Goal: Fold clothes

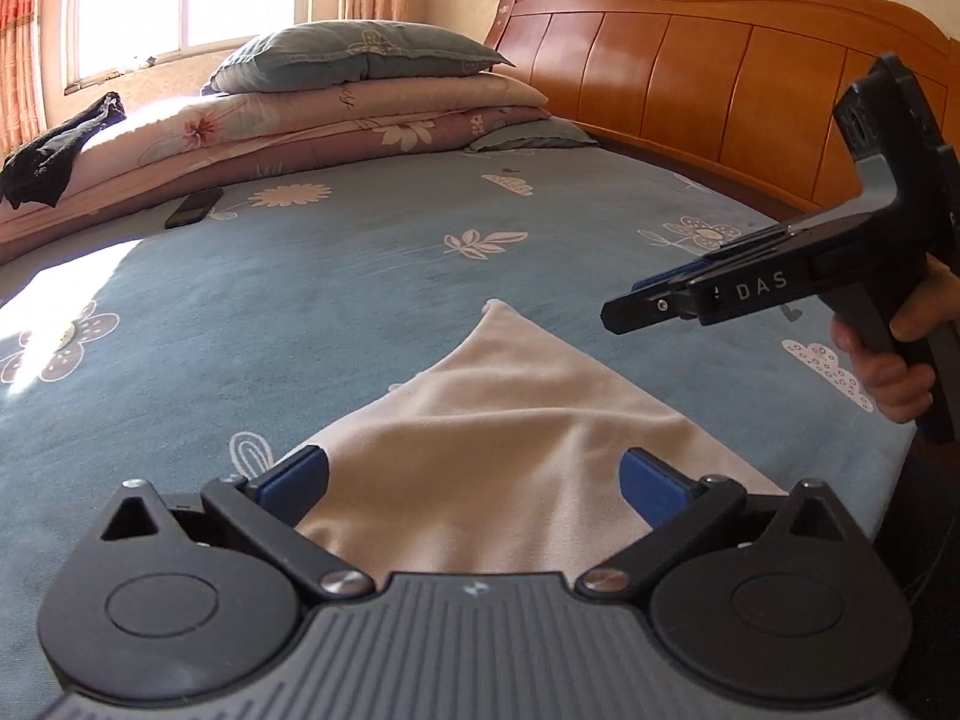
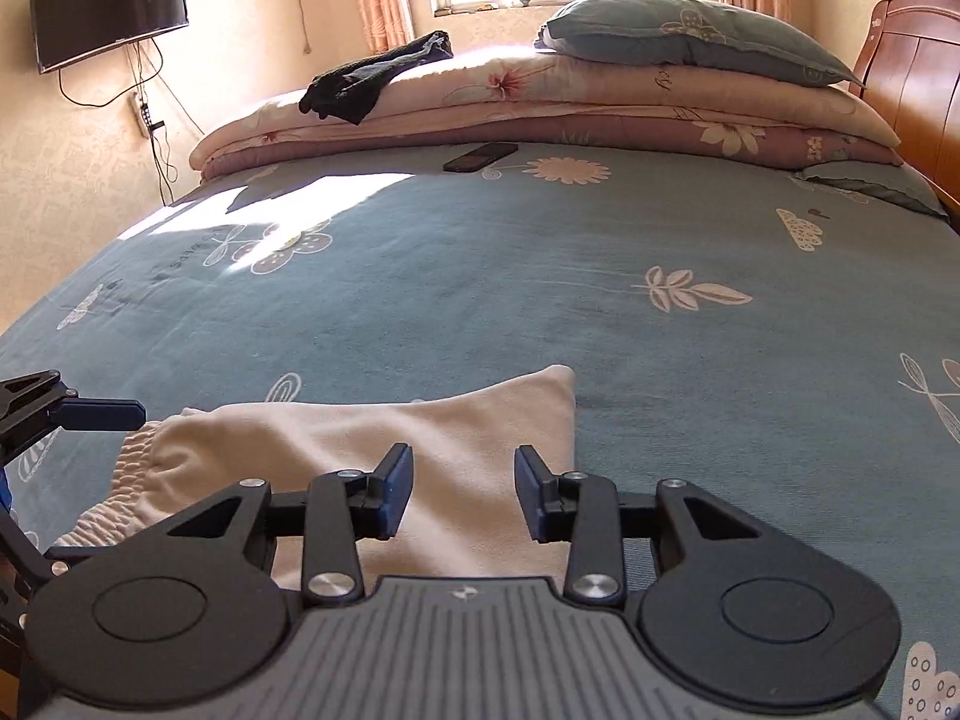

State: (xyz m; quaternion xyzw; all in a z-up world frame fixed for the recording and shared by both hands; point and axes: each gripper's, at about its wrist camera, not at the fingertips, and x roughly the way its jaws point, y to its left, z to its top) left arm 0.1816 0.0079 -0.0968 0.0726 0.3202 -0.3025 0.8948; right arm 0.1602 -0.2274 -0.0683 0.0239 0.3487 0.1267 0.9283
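A cream garment (image 1: 480, 408) lies folded on the blue flowered bed sheet (image 1: 360, 276), one corner pointing toward the headboard. In the right wrist view its gathered elastic waistband (image 2: 138, 456) shows at the left end. My left gripper (image 1: 474, 462) hovers over the garment, open wide, with nothing between its blue pads. The right gripper (image 2: 465, 459) stands partly open above the garment (image 2: 336, 438), its pads gripping nothing. From the left wrist view the right gripper (image 1: 636, 300) hangs in the air to the right, held by a hand (image 1: 888, 372).
A dark phone (image 2: 480, 156) lies on the sheet farther back. Stacked quilts (image 2: 600, 102) with a grey pillow (image 2: 690, 30) and a black garment (image 2: 372, 78) line the window side. The wooden headboard (image 1: 690, 60) is at the right, and a TV (image 2: 108, 6) hangs on the wall.
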